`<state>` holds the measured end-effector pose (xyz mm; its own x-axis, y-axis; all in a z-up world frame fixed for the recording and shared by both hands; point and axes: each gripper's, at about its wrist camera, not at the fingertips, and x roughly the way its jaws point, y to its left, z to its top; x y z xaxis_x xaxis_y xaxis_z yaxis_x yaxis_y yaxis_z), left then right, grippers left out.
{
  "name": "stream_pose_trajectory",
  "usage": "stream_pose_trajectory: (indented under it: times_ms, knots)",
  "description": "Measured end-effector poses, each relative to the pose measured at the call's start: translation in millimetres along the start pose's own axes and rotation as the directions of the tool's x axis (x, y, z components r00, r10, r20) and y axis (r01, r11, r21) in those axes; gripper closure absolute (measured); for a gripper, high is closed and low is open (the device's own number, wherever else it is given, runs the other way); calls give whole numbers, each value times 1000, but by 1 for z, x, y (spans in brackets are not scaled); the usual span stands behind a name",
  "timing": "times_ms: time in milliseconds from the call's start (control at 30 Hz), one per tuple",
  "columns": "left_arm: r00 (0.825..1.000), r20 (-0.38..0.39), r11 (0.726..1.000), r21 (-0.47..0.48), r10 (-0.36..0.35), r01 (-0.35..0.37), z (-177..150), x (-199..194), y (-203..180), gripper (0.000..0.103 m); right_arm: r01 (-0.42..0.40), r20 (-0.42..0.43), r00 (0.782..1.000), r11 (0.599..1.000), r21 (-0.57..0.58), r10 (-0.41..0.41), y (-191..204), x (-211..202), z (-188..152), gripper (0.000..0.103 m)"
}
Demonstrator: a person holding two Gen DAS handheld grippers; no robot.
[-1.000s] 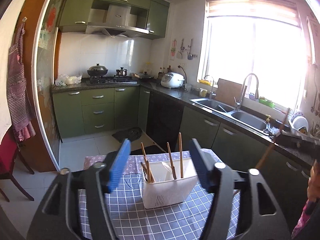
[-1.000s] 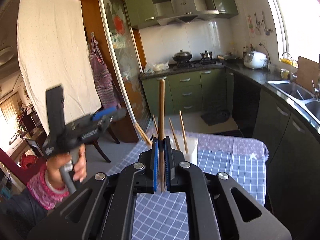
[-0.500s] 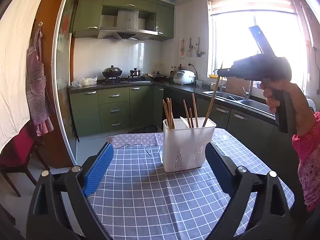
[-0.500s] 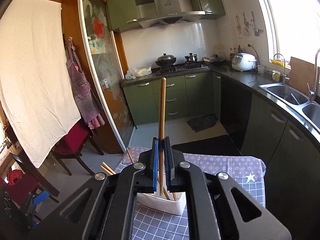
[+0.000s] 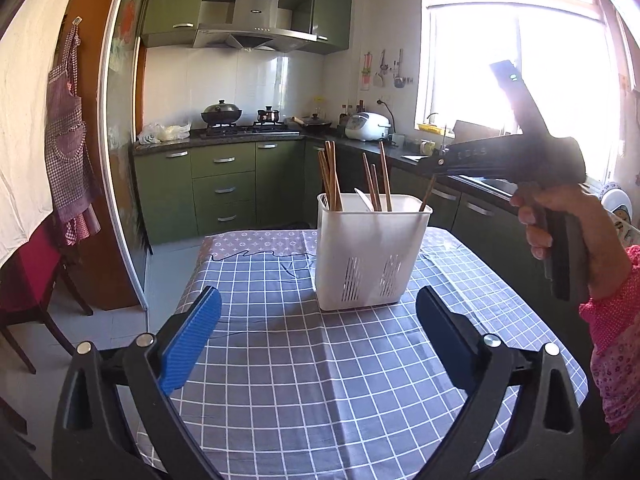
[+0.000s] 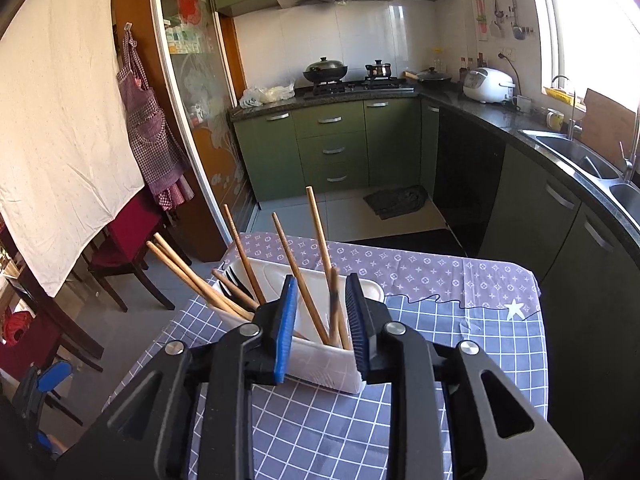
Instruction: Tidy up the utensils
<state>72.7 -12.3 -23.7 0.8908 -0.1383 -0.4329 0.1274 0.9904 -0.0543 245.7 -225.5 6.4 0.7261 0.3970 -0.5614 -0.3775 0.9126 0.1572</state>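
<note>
A white slotted utensil holder (image 5: pixel 370 250) stands on the blue checked tablecloth (image 5: pixel 320 380) and holds several wooden chopsticks (image 5: pixel 331 178) and a white utensil. My left gripper (image 5: pixel 318 340) is open and empty, low over the table in front of the holder. My right gripper (image 6: pixel 320 326) hovers right above the holder (image 6: pixel 320 364), its jaws parted. One chopstick (image 6: pixel 335 308) stands loose between the blue pads, its lower end down in the holder. In the left wrist view the right gripper (image 5: pixel 438 164) is above the holder's right corner.
The table sits in a kitchen. Green cabinets (image 5: pixel 224 188) and a stove with pots (image 6: pixel 344 76) line the far wall. A counter with a sink (image 6: pixel 576 156) runs along the right. A red chair (image 6: pixel 124 248) stands left of the table.
My right gripper came down over the holder, lowered its chopstick into it and opened. My left gripper dropped lower and drew back from the holder, staying open.
</note>
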Motion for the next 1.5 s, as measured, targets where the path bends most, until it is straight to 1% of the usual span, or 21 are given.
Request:
stream_pose_trajectory:
  times_ms: [33,100,133,167,200,233,267,300,333,400,533,633,700,767,967,1200,1500]
  knots:
    - [1000,-1,1000,2,0,0,0,0,0,9,2,22,1000,1000,-3,-2,2,-13,-8,70]
    - [1000,1,1000,8,0,0,-2,-1,-2,7,24,68,997,1000,-9,-24,4,-39,-32,50]
    - [1000,2,1000,10,0,0,-4,-1,-2,7,42,81,996,999,-17,-40,6,-51,-45,46]
    - [1000,0,1000,11,1,-1,-6,0,-3,7,57,93,994,998,-20,-55,7,-62,-62,39]
    - [1000,-4,1000,10,2,-2,-8,0,-3,7,73,106,992,997,-18,-71,7,-72,-79,29]
    - [1000,-9,1000,8,2,-2,-11,0,-3,7,83,117,990,996,-17,-81,8,-81,-95,21]
    - [1000,-14,1000,4,0,0,-13,0,-3,7,95,133,987,995,-17,-92,10,-89,-111,8]
    - [1000,-18,1000,0,-1,1,-15,-1,-4,7,115,150,982,993,-17,-111,11,-96,-125,5]
    - [1000,-20,1000,-5,0,0,-18,-3,-4,7,133,160,979,991,-18,-129,13,-103,-138,5]
    - [1000,-12,1000,-16,1,-1,-22,-10,-4,7,145,181,973,989,-13,-140,17,-117,-156,5]
    - [1000,21,1000,-19,5,-5,-20,-31,-5,7,161,231,960,987,17,-161,22,-151,-177,5]
    - [999,45,1000,-6,19,-19,-17,-48,-8,7,166,240,957,986,17,-165,24,-172,-182,5]
    - [998,63,1000,-3,22,-21,-17,-59,-9,7,189,246,951,982,11,-186,28,-183,-184,5]
    - [997,70,1000,-5,19,-19,-17,-66,-10,7,216,251,945,976,5,-210,33,-192,-186,5]
    - [996,85,1000,-7,28,-28,-18,-82,-11,7,246,268,933,969,9,-239,40,-214,-196,5]
    - [995,96,999,-4,32,-32,-20,-93,-15,7,236,272,934,972,16,-231,41,-224,-194,5]
    - [995,95,999,3,37,-38,-20,-98,-19,7,217,270,939,976,15,-213,46,-225,-192,5]
